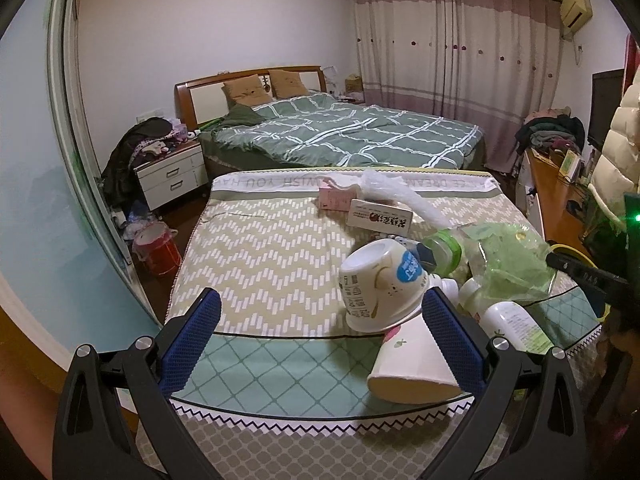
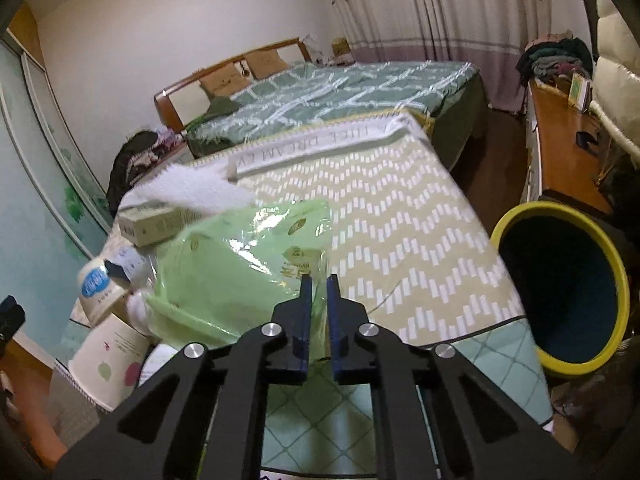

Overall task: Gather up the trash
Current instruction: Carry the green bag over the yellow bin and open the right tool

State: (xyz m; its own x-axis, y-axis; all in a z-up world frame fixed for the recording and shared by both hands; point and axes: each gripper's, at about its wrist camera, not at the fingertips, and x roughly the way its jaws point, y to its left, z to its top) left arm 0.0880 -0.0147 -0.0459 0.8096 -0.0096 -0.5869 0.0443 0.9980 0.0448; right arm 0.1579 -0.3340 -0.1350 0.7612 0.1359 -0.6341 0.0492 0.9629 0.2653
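A heap of trash lies on the cloth-covered table (image 1: 260,248). My right gripper (image 2: 319,282) is shut on the edge of a crumpled green plastic bag (image 2: 240,272), which also shows in the left wrist view (image 1: 508,256). My left gripper (image 1: 322,300) stands open low over the table's near edge. A white tub (image 1: 380,284) on its side lies just ahead of its right finger (image 1: 452,336), and a tipped paper cup (image 1: 412,364) lies against that finger's inner side. A white bottle (image 1: 516,324) and a green-lidded jar (image 1: 444,248) lie beside the bag.
A yellow-rimmed dark bin (image 2: 616,280) stands off the table's right side. A flat carton (image 1: 378,218), a pink box (image 1: 334,198) and clear crinkled wrap (image 1: 396,192) lie farther back. Beyond are a green-quilted bed (image 1: 340,132), a nightstand (image 1: 172,176) and a wooden desk (image 2: 560,152).
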